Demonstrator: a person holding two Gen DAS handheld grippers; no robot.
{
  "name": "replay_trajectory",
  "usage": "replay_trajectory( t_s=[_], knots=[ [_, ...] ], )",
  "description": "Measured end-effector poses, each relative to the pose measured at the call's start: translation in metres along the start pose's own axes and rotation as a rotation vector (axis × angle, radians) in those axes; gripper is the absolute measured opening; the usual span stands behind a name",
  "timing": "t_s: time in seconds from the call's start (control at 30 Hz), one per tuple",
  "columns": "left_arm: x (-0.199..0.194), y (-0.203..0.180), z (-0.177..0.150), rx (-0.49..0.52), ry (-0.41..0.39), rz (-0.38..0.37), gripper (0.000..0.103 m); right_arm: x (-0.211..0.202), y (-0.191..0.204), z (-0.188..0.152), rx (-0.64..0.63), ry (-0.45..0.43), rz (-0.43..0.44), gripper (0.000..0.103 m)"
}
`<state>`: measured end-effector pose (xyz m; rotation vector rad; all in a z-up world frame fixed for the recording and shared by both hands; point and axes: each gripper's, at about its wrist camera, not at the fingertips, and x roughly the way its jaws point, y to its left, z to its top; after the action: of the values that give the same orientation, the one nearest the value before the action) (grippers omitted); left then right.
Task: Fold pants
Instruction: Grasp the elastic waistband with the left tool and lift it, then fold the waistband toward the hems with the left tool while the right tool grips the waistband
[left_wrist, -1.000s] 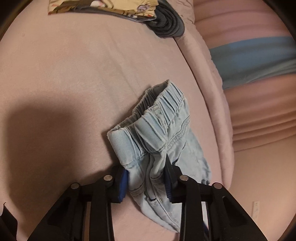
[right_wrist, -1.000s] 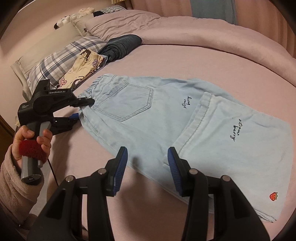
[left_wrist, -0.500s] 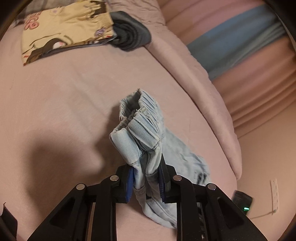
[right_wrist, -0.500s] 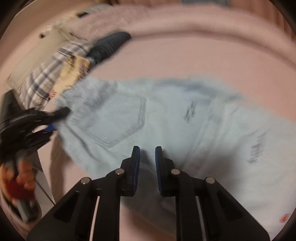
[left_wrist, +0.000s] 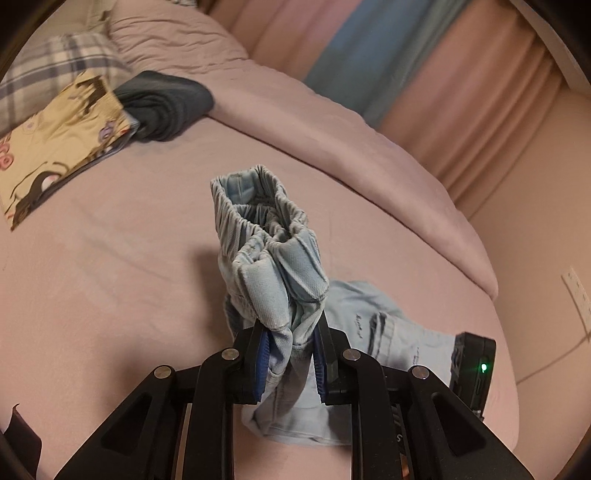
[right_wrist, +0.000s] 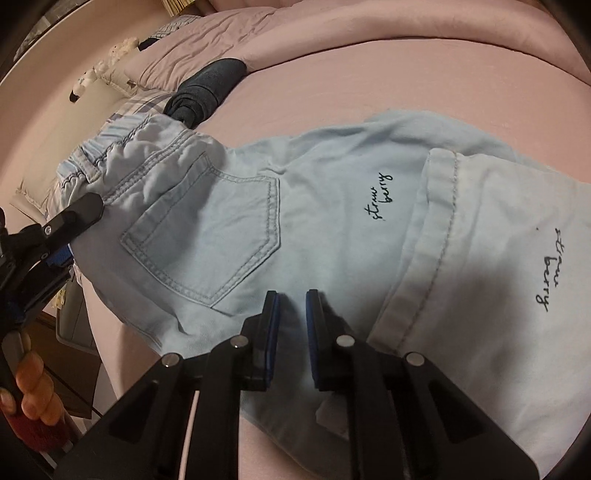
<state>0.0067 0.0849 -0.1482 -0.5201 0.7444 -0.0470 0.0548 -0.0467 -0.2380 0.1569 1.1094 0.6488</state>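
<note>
Left wrist view: the left gripper (left_wrist: 291, 356) is clenched on the bunched elastic waistband of the pale blue denim pants (left_wrist: 269, 254). Its jaws have been closing on that cloth, which stands lifted above the pink bed sheet (left_wrist: 110, 295); the legs trail down toward the bed's right edge. A folded dark grey garment (left_wrist: 166, 105) and a yellow cartoon-print cloth (left_wrist: 55, 144) lie near the head of the bed, well apart.

Right wrist view: the right gripper (right_wrist: 291, 332) has its jaws drawn nearly together over the lower edge of the pants (right_wrist: 332, 206), below the back pocket; they have just been closing. Cloth lies between the pads, but whether they pinch it cannot be told. The pants lie spread across the middle of the bed, hems toward the right.

Handling, as judged: light, soft denim, limp and non-fragile, likely to sag between holds. The thick waistband and stitched side seams look the firmest grips.
</note>
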Motion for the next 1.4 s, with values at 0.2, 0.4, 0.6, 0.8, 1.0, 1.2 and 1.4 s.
replay_trajectory(
  t_s=[0.2,0.4,0.6,0.8,1.0,1.2,1.4],
  knots=[
    [0.004,-0.014,-0.003,0.063,0.014,-0.011,0.018,-0.007,-0.014,-0.002,0.09,0.015,0.076,0.018],
    [0.008,-0.032,-0.009,0.163,0.034,-0.034,0.018,-0.031,-0.03,-0.01,0.215,0.014,0.185,0.038],
    [0.02,-0.064,-0.03,0.361,0.069,-0.01,0.018,-0.071,-0.058,-0.018,0.424,-0.064,0.377,0.054],
    [0.034,-0.088,-0.06,0.587,0.071,0.078,0.018,-0.105,-0.053,-0.016,0.449,-0.062,0.499,0.069],
    [0.037,-0.093,-0.074,0.711,0.065,0.104,0.018,-0.098,-0.036,0.009,0.363,0.013,0.397,0.071],
    [0.039,-0.096,-0.08,0.777,0.083,0.108,0.018,-0.071,-0.041,0.033,0.381,0.084,0.401,0.071],
    [0.043,-0.094,-0.071,0.721,0.118,0.081,0.018,-0.053,-0.035,0.057,0.275,0.1,0.313,0.025]
  ],
)
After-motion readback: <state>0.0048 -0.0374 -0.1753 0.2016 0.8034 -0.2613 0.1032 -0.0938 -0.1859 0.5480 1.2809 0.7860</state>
